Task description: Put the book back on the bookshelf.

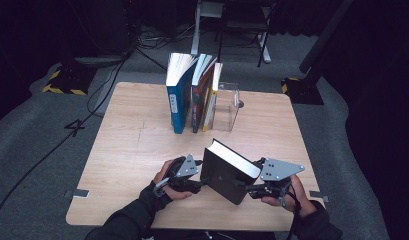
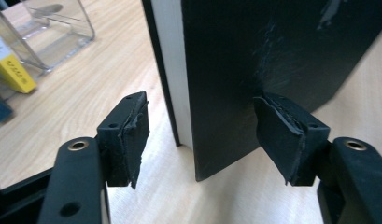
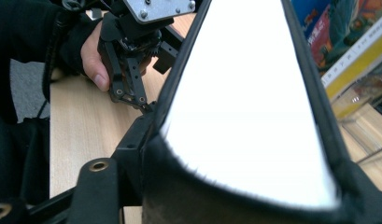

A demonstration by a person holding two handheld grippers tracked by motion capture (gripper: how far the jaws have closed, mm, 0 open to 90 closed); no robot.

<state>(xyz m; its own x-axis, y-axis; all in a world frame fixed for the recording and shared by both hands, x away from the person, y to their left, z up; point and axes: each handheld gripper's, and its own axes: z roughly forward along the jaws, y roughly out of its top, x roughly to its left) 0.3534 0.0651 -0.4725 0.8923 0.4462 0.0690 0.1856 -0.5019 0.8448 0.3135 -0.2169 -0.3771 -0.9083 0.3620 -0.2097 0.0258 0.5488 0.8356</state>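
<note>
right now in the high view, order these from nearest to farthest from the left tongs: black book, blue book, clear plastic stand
1. black book: right beside the left tongs, tilted on the near part of the table.
2. blue book: upright, leftmost in the far row.
3. clear plastic stand: right end of that row, slightly farther.

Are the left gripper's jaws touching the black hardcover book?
Partly: the left gripper view shows the left gripper straddling the black hardcover book, the right-hand jaw against its cover and the other jaw standing apart.

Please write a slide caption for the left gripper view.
Open left gripper straddling a black hardcover book on the wooden table.
</note>
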